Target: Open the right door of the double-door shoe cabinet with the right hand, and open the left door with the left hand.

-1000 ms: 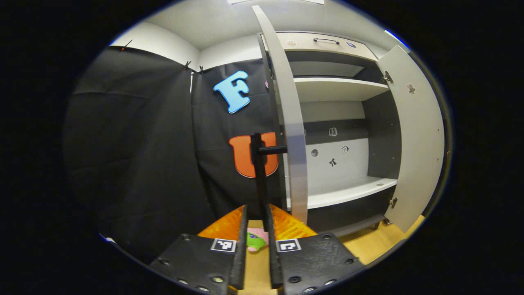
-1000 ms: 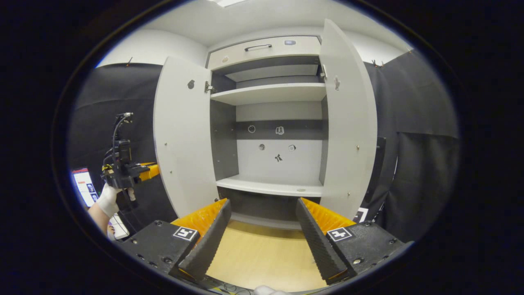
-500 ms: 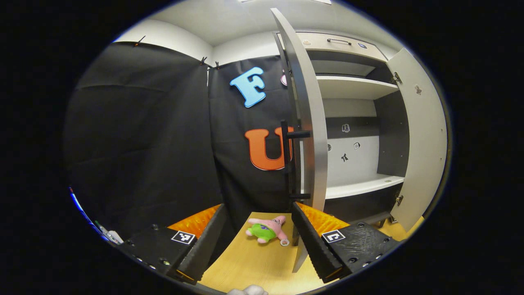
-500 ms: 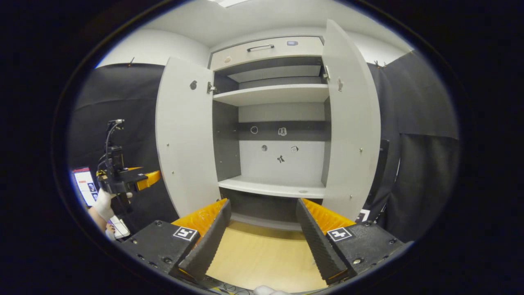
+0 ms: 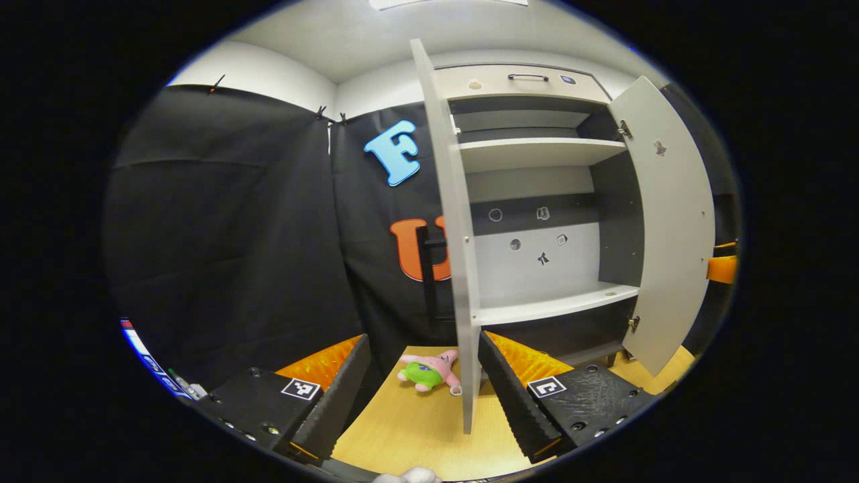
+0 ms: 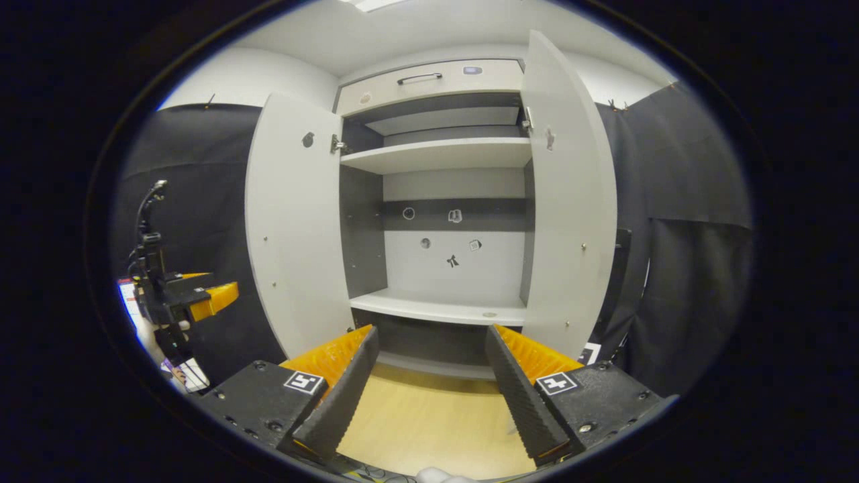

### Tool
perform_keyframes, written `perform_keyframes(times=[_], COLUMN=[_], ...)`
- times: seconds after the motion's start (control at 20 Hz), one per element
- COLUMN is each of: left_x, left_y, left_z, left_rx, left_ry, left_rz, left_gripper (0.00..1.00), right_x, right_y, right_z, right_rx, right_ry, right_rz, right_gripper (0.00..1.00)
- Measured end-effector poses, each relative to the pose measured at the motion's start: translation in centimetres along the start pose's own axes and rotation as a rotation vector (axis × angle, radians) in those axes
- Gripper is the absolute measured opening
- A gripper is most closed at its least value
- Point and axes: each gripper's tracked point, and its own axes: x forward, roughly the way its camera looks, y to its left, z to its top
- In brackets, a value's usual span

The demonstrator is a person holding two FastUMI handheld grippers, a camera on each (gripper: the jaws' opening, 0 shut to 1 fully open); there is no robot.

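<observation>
The shoe cabinet stands with both doors swung wide and bare shelves inside. In the left gripper view the left door is seen edge-on, its black bar handle on the far side, and the right door hangs open at the right. My left gripper is open, back from the door's lower edge and holding nothing. In the right gripper view my right gripper is open in front of the cabinet, between the left door and right door. The left gripper hovers left of the left door.
A small pink and green plush toy lies on the wooden floor by the left door's foot. A drawer with a black handle tops the cabinet. Black cloth hangs on both sides. A lit screen sits low at the far left.
My left gripper was shut on the left door's handle a second ago; it has let go, opened and drawn back. The right gripper has barely moved.
</observation>
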Motion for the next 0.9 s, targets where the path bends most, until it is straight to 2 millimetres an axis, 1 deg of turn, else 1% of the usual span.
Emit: perform_keyframes(times=[0.1,0.2,0.35,0.55,0.65,0.75,0.9], left_x=[-0.8,-1.0,-1.5,-1.6,-1.2,-1.1,-0.8], left_y=[-1.9,-4.0,-6.1,-10.2,-11.6,-12.4,-12.8], left_z=[0.6,1.3,1.7,2.1,1.8,1.9,2.2], left_rx=[-0.016,-0.047,-0.041,-0.063,-0.064,-0.069,-0.073], left_ry=[0.002,-0.006,-0.009,-0.019,-0.013,-0.013,-0.023], left_rz=[-0.033,-0.068,-0.09,-0.16,-0.189,-0.209,-0.215], left_gripper=[0.96,0.96,0.96,0.96,0.97,0.96,0.96], right_x=[-0.1,-0.2,-0.4,-0.8,-0.8,-0.9,-0.9], right_y=[-0.4,-0.9,-1.9,-3.9,-4.6,-5.3,-6.1], right_z=[0.3,0.4,0.5,0.4,-0.2,-0.4,-0.2], right_rx=[-0.001,-0.003,0.0,0.009,0.013,0.02,0.023], right_ry=[-0.008,-0.017,-0.021,-0.035,-0.024,-0.017,-0.021], right_rz=[-0.017,-0.037,-0.071,-0.149,-0.173,-0.193,-0.219], right_gripper=[1.0,1.0,1.0,1.0,1.0,1.0,1.0])
